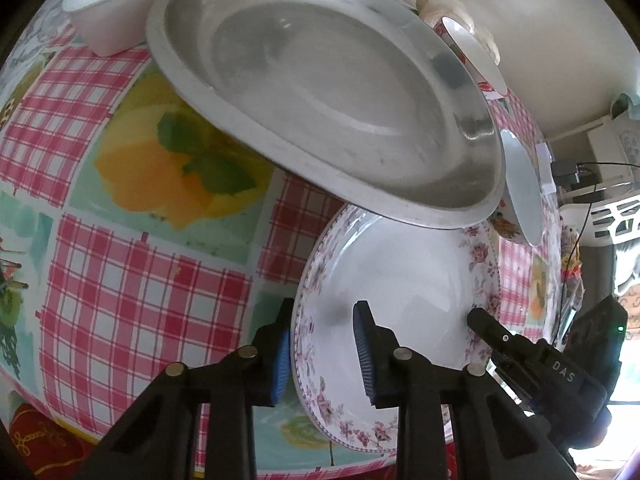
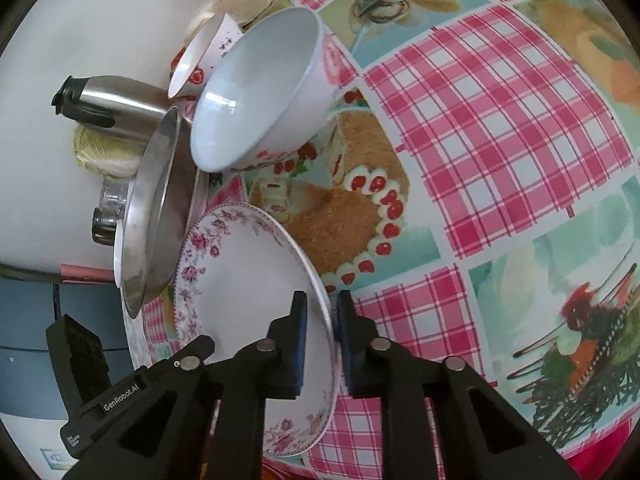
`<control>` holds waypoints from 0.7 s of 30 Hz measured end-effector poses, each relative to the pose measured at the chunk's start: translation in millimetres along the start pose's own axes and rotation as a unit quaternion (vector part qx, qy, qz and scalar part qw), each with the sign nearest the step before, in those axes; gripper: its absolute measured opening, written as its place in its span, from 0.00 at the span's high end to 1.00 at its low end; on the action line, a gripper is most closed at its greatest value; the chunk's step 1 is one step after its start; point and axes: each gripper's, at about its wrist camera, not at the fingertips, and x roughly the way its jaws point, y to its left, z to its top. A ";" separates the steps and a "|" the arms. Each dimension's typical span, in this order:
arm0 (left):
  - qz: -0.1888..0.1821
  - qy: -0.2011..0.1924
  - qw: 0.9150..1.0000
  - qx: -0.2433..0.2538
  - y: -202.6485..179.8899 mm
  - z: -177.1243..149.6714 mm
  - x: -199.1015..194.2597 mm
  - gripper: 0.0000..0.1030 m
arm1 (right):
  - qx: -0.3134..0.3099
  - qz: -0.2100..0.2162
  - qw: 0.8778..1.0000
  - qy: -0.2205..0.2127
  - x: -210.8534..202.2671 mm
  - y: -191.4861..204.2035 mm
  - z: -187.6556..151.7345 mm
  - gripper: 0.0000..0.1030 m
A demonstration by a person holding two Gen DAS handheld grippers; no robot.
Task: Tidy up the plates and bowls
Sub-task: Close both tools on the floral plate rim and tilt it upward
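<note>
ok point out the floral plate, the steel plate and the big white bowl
floral plate (image 2: 240,280), right wrist view, on its white centre
steel plate (image 1: 320,80), left wrist view, on its inner base
big white bowl (image 2: 260,92), right wrist view, on its inside wall
</note>
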 end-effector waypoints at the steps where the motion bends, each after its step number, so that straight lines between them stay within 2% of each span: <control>1: -0.003 0.000 1.000 -0.005 0.3 -0.1 0.5 0.70 | 0.000 0.000 1.000 0.000 -0.6 -1.3 0.5 0.92; 4: 0.002 0.000 1.000 0.004 -1.9 0.0 0.1 0.70 | -0.009 -0.008 1.000 -0.003 -2.5 0.3 0.1 0.91; 8: 0.034 0.003 0.998 0.046 -16.3 -5.7 0.1 0.74 | -0.025 -0.031 0.999 -0.008 -7.8 3.6 -3.9 0.90; 13: 0.015 0.027 0.997 0.071 -33.0 -14.6 5.5 0.74 | -0.009 -0.045 0.999 -0.023 -23.6 -13.2 -1.3 0.88; 15: 0.026 0.026 0.996 0.086 -40.2 -17.6 7.3 0.74 | -0.004 -0.040 0.999 -0.022 -26.4 -19.2 -0.1 0.88; 21: 0.033 0.011 0.996 0.088 -52.4 -17.8 6.9 0.75 | -0.010 -0.038 0.999 -0.021 -35.6 -31.2 3.3 0.89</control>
